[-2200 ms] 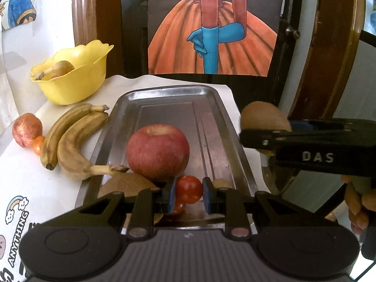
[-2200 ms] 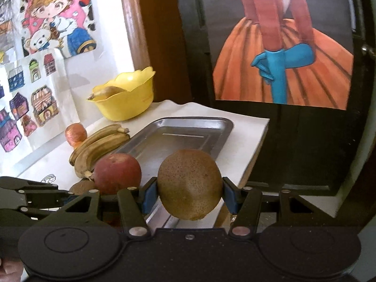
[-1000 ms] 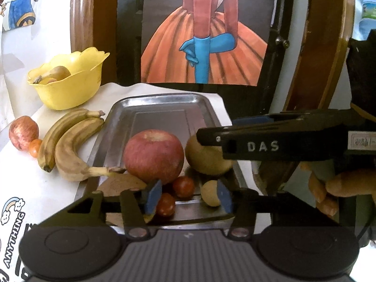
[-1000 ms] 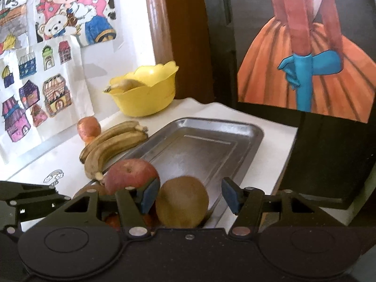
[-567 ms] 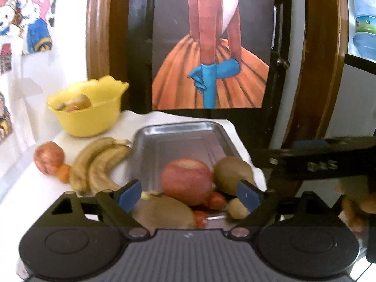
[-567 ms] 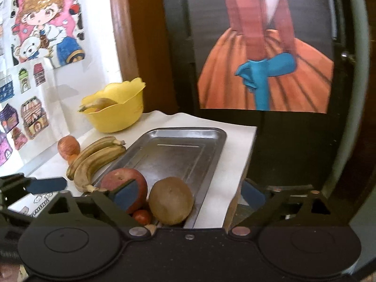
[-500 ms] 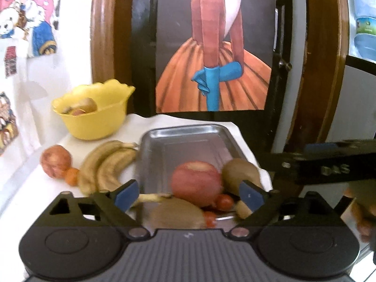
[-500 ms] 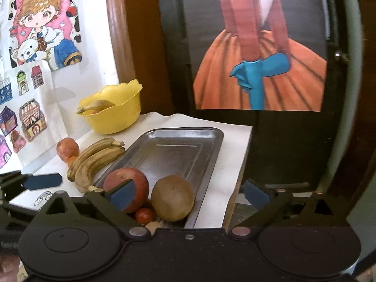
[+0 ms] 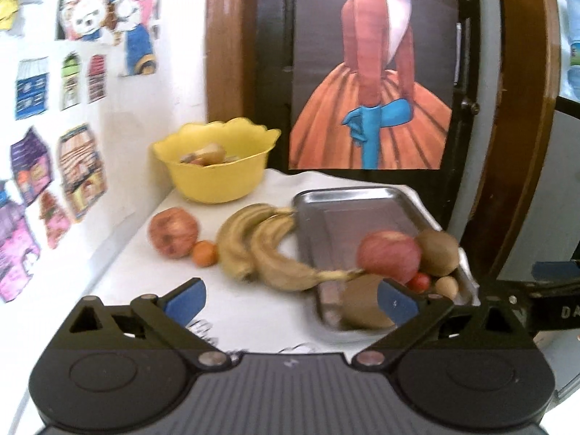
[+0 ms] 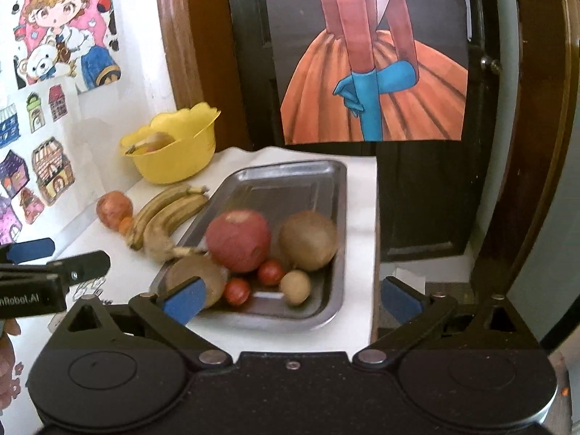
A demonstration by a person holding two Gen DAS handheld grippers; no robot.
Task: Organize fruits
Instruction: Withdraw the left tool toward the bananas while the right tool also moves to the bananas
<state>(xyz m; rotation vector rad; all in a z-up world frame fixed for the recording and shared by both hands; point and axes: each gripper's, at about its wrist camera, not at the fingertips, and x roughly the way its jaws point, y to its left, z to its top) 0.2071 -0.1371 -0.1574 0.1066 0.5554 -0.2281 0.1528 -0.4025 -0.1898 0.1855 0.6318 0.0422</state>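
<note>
Fruits mostly piled at the near end of the shallow rectangular steel tray [image 10: 322, 181], straight ahead of the right gripper [image 10: 290, 299] and just past its blue-padded fingertips [image 10: 181, 301]. Big red apple [image 10: 238, 240] sitting beside a fuzzy brown kiwi [image 10: 308, 239], the two looking close enough to touch. Second brown kiwi [image 10: 195, 275] tucked at the tray's near left corner, partly hidden behind the right gripper's left fingertip. Two small red cherry tomatoes [image 10: 271, 272] and a little tan round fruit [image 10: 295, 286] wedged in front of the apple, nearest the claw. Right gripper wide open, gripping nothing, hanging above the tray's near edge. Left gripper [image 9: 290, 299] also spread wide and empty, with the tray off to its right. Pair of browning yellow bananas [image 9: 253, 246] on the white tablecloth [image 9: 145, 272] ahead of the left gripper, stem end reaching onto the tray's rim by the apple. Further left of those, a small orange fruit [image 9: 204, 252] snug against a second reddish apple [image 9: 173, 231]. Scalloped yellow plastic bowl [image 9: 217, 166] at the far back, holding some pale fruit, too blurry to name. Slightly smeared left view, so fine detail pretty mushy.
</note>
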